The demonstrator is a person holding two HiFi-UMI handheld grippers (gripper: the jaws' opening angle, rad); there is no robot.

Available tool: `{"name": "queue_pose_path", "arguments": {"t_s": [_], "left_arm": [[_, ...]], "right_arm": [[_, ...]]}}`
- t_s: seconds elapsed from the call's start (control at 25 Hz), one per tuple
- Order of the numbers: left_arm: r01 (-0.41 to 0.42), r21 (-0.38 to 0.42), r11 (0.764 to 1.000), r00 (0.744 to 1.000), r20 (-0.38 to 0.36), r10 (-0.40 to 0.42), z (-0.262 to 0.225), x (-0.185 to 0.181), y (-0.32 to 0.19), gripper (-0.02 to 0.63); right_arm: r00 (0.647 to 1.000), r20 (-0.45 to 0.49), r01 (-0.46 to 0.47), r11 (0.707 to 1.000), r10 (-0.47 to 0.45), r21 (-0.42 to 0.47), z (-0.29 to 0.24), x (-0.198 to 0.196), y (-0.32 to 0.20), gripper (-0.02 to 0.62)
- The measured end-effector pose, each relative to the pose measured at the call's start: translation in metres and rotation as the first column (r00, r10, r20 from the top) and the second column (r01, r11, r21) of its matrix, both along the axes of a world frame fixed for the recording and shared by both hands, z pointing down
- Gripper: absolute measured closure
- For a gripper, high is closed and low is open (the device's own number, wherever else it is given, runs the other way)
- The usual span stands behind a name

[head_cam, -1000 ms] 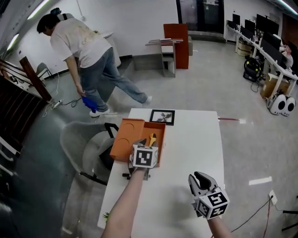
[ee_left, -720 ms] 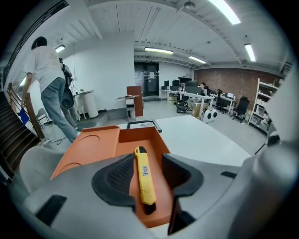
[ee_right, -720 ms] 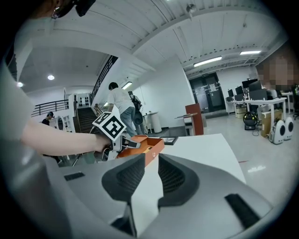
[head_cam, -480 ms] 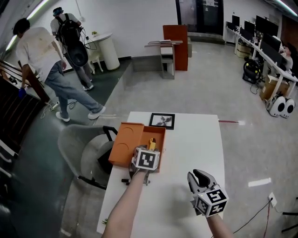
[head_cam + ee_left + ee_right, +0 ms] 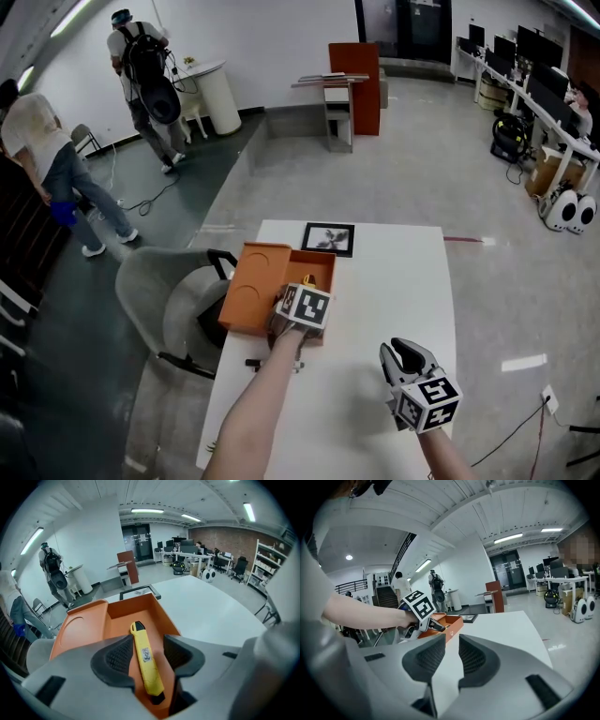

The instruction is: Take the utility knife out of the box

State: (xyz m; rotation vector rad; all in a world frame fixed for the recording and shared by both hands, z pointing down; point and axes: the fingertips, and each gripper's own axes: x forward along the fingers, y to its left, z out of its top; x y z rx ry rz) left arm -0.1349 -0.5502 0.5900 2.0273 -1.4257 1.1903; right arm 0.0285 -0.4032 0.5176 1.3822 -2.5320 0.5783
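Note:
An orange box [image 5: 281, 264] lies open on the white table [image 5: 384, 281], its lid [image 5: 248, 295] folded out to the left. The yellow utility knife [image 5: 140, 639] lies flat in the box's tray [image 5: 119, 620]; in the head view only its tip [image 5: 307, 279] shows. My left gripper [image 5: 146, 654] reaches down into the box, one jaw on each side of the knife. Its jaws are opening and the pads [image 5: 119, 656] stand clear of the knife. My right gripper [image 5: 406, 354] hovers over the table's near right part, its jaws [image 5: 451, 656] a narrow gap apart with nothing between them.
A black-framed picture [image 5: 327, 238] lies at the table's far edge behind the box. A grey chair [image 5: 164, 305] stands against the table's left side. Two people [image 5: 141, 56] move about the floor at the far left.
My left gripper has sunk into the box and tipped further down over the knife. The right gripper has barely shifted. The people in the background have walked leftward.

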Motion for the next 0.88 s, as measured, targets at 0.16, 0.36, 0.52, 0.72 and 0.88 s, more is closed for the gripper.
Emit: {"name": "queue_pose_path", "arguments": {"t_s": [0.16,0.36,0.52,0.72,0.88], "left_arm": [[0.019,-0.035,0.999,1.0,-0.015,-0.02,0.008,0.004,-0.003,0.425],[0.073,-0.072,0.995,0.997,-0.011,-0.074,0.02,0.002,-0.006,0.423],[0.121,-0.141,0.983,0.992,-0.03,-0.126,0.034,-0.003,-0.005,0.425],[0.122,-0.221,0.968,0.989,-0.052,-0.137,0.043,-0.003,0.001,0.424],[0.122,-0.236,0.964,0.989,-0.053,-0.138,0.047,-0.004,0.0,0.423]], "right_arm": [[1.0,-0.003,0.006,1.0,-0.006,-0.006,0.002,-0.002,-0.003,0.525],[1.0,-0.011,0.008,1.0,-0.008,-0.012,0.005,-0.002,-0.003,0.525],[1.0,-0.014,0.008,1.0,-0.008,-0.016,0.008,-0.001,-0.005,0.525],[1.0,-0.014,0.008,1.0,-0.009,-0.019,0.008,-0.002,-0.005,0.525],[1.0,-0.016,0.007,1.0,-0.007,-0.017,0.009,-0.002,-0.007,0.525]]}}
